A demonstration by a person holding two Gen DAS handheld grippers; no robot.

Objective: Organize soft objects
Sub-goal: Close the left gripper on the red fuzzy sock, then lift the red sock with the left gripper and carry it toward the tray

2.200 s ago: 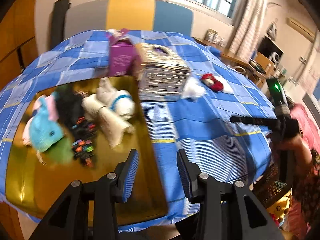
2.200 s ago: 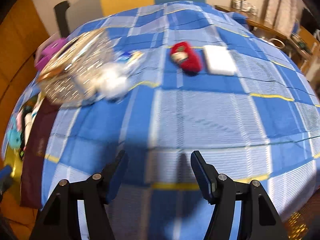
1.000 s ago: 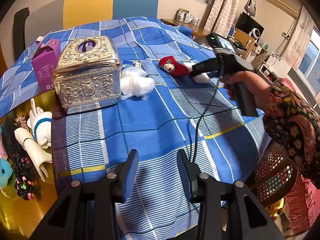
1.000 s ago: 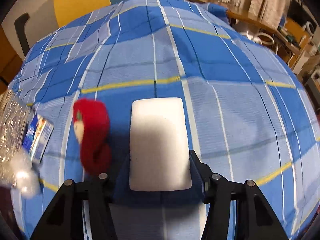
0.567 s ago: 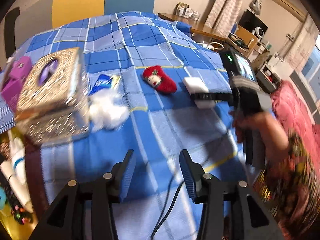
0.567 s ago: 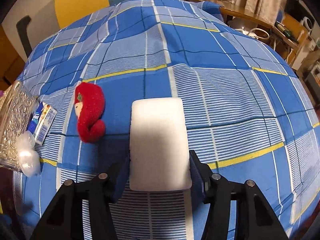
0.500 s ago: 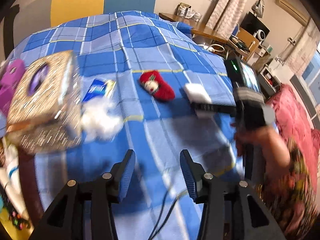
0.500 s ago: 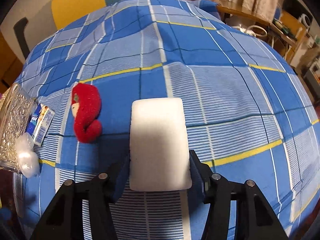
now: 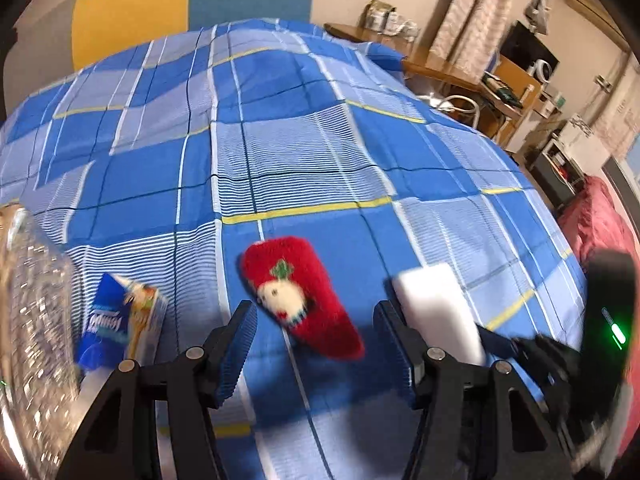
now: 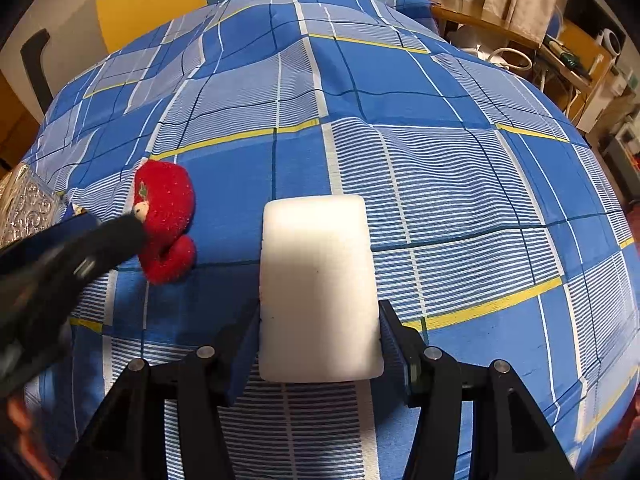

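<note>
A red plush stocking (image 9: 300,304) lies on the blue checked tablecloth (image 9: 280,168). My left gripper (image 9: 316,344) is open, its fingers on either side of the stocking's near end, just short of it. My right gripper (image 10: 318,344) is shut on a white sponge block (image 10: 318,288), held just above the cloth. The sponge also shows in the left wrist view (image 9: 438,312), to the right of the stocking. In the right wrist view the stocking (image 10: 166,224) sits left of the sponge, with a left gripper finger (image 10: 80,248) reaching its edge.
A blue tissue packet (image 9: 120,320) and a silver embossed box (image 9: 32,312) lie at the left, blurred. The box corner also shows in the right wrist view (image 10: 24,208). A wooden desk (image 9: 460,64) with clutter stands beyond the table's far right.
My left gripper has moved forward and down to the red stocking. My right gripper has kept its hold on the white sponge and lifted it slightly back.
</note>
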